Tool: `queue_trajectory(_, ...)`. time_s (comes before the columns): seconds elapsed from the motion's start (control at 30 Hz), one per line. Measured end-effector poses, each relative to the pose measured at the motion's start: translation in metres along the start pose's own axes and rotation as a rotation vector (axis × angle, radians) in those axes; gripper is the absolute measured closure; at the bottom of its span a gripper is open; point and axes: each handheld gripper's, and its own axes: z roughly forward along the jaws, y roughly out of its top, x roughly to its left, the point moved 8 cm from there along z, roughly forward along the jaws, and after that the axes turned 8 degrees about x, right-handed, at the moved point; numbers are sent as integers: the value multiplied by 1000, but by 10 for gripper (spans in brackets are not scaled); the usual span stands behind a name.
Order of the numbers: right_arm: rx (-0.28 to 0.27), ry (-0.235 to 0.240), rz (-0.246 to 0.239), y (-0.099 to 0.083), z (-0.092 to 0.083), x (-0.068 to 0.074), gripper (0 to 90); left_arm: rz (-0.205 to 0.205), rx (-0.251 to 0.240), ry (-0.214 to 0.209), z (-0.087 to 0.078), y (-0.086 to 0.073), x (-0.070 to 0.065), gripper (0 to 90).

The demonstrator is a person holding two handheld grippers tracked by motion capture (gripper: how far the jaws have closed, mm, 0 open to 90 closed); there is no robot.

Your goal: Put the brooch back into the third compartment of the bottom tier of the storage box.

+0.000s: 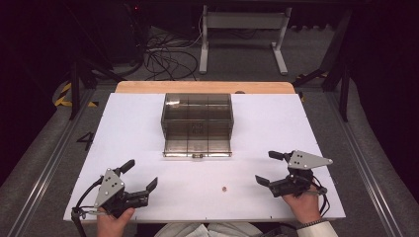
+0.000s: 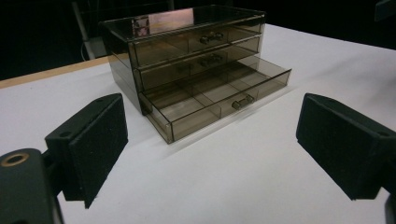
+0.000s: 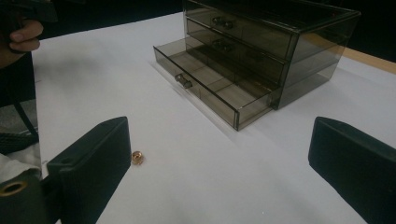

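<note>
**A:** so what's on the counter (image 1: pixel 148 123) here? I see a smoky see-through drawer box (image 1: pixel 197 112) at the far middle.

**B:** yep, three drawers stacked. The bottom drawer (image 2: pixel 219 100) is pulled out toward the person, the upper two are pushed in. The open one has dividers inside, and the compartments look bare as far as I can tell. Each drawer has a little knob on the front.

**A:** and the tiny thing near the front?

**B:** a small brass-coloured nut (image 1: pixel 224 188), lying by itself on the white surface, well apart from the box. In the right gripper view the same nut (image 3: pixel 137 157) sits just beside the left-hand finger, not touching it.

**A:** grippers?

**B:** the left gripper (image 1: pixel 140 175) is at the near left corner, fingers spread wide, nothing between them; its view looks across at the drawer box. The right gripper (image 1: pixel 270 168) is at the near right, fingers also spread wide with nothing in them, with the nut a bit to its left. Both are held in the person's hands near the counter's front edge.
</note>
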Motion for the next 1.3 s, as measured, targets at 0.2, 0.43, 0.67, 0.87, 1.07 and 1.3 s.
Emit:
queue_trajectory(0.2,-4,21,-10,10,7,3,63,6,4,-2,0,0,0,101)
queue_trajectory(0.43,6,51,-34,22,19,11,62,5,5,1,0,-1,0,101)
queue_trajectory(0.67,10,84,-51,34,33,18,63,9,8,0,0,-1,0,103)
queue_trajectory(0.87,16,103,-57,38,43,22,63,10,8,1,1,-1,0,102)
queue_trajectory(1.07,17,148,-47,46,52,27,76,10,9,1,0,-1,0,103)
queue_trajectory(1.3,51,160,-51,48,60,31,80,12,11,-1,1,-1,0,103)
